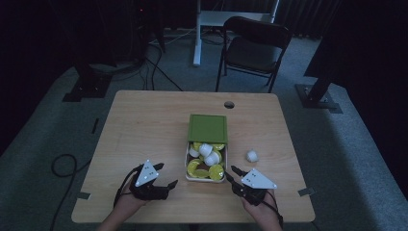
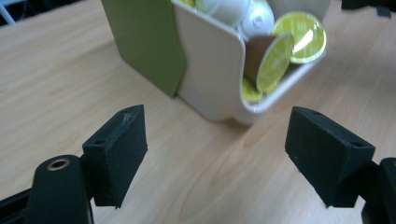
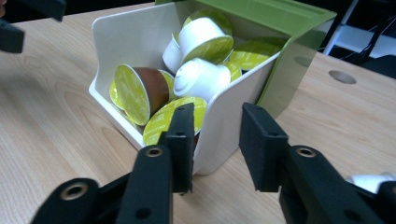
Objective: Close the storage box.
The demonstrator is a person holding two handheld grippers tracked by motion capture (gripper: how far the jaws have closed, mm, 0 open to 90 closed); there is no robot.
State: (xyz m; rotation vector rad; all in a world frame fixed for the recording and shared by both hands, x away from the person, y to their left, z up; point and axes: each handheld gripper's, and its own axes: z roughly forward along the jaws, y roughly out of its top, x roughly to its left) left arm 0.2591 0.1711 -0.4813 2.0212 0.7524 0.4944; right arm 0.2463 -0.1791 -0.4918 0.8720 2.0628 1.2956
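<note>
right gripper view: we see right gripper (image 3: 217, 140) jaws straddling white tray (image 3: 224, 116) wall at frame centre, contact unclear; left gripper (image 2: 215, 154) spread.

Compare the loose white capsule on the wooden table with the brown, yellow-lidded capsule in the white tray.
The small white capsule lies alone on the light wooden table; the brown capsule lies on its side inside the white plastic tray, among others. The white capsule's body is pale; the brown capsule's is dark, with a yellow-green lid showing. Both are small cup-shaped pods.

Lab: dark curtains, rig stands (image 1: 320, 94), trailing floor cables (image 1: 65, 163).
</note>
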